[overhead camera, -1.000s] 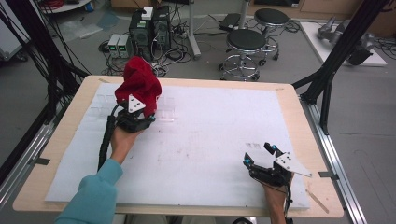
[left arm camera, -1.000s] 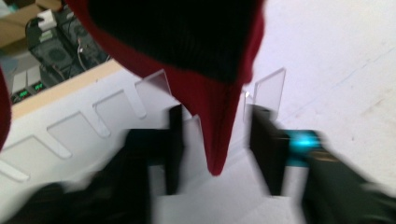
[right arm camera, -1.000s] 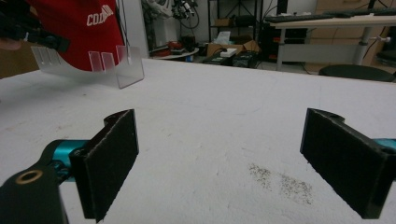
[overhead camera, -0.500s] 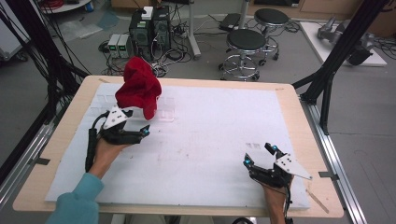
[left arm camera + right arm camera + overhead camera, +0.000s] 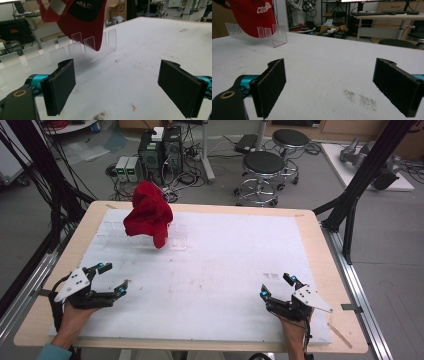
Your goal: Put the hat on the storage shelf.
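Standing wide apart with nothing between them, the jaws of the left gripper (image 5: 111, 280) hover just above the white mat (image 5: 225, 270) at the near left corner of the table, held in a hand (image 5: 70, 322) that comes in from the near edge; they have just been opening, and the pads press on nothing. In the left gripper view the same gripper (image 5: 117, 82) shows its two black pads (image 5: 60, 85) set far apart over bare, lightly stained mat. Beyond the jaws, toward the far left of the table, stands a clear acrylic rack (image 5: 75, 50) made of a row of upright slats, and a red cap (image 5: 149, 215) sits perched on it, its crown up and its brim hanging down over the slats; white lettering shows on the cap in both gripper views. The cap is well apart from the left gripper.

At the near right of the table the right gripper (image 5: 277, 286) rests low over the mat, its jaws likewise spread with nothing between them. In the right gripper view (image 5: 329, 82) the pads frame empty mat with a grey speckled smudge (image 5: 359, 98), and the cap (image 5: 253, 15) and rack (image 5: 272, 35) appear far off at the upper left. The wooden table rim (image 5: 320, 245) borders the mat, and stools (image 5: 262, 167) stand on the floor beyond the far edge.
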Motion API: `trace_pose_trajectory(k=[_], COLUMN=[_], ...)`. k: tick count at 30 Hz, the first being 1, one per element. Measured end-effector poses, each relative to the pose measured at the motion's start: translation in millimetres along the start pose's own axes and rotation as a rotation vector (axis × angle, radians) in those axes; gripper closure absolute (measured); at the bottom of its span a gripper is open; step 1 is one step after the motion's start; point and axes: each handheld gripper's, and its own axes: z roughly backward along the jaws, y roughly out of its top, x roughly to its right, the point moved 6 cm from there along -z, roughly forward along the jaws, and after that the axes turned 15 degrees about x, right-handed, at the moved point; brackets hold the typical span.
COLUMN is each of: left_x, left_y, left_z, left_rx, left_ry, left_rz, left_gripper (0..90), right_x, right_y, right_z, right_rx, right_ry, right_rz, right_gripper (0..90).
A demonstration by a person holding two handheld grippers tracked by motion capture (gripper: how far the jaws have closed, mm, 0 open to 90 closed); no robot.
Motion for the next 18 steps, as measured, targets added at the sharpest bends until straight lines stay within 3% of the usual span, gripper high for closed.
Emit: trace_pose_trajectory(k=[6, 8, 12, 18], left_x=[2.6, 2.2, 2.5, 0.4], left_y=[-14.8, -13.3, -13.2, -13.7], left_z=[15.2, 17.3, 18.4, 18.9], left_rx=[0.053, 0.081, 0.088, 0.094], left_ry=[0.018, 0.027, 0.039, 0.055], left_rz=[0.029, 0.031, 0.019, 0.043], left_gripper=[15.0, 15.0, 14.7, 14.8], right_x=[-0.6, -0.5, -0.7, 0.5], right_y=[-0.1, 0.0, 0.1, 0.2], right_z=[0.0, 0.7, 0.6, 0.8], right_rx=[0.0, 0.001, 0.005, 0.008], right_ry=[-0.006, -0.009, -0.013, -0.022], right_rz=[0.009, 0.007, 0.015, 0.003], right_gripper=[10.4, 10.4, 10.4, 10.4])
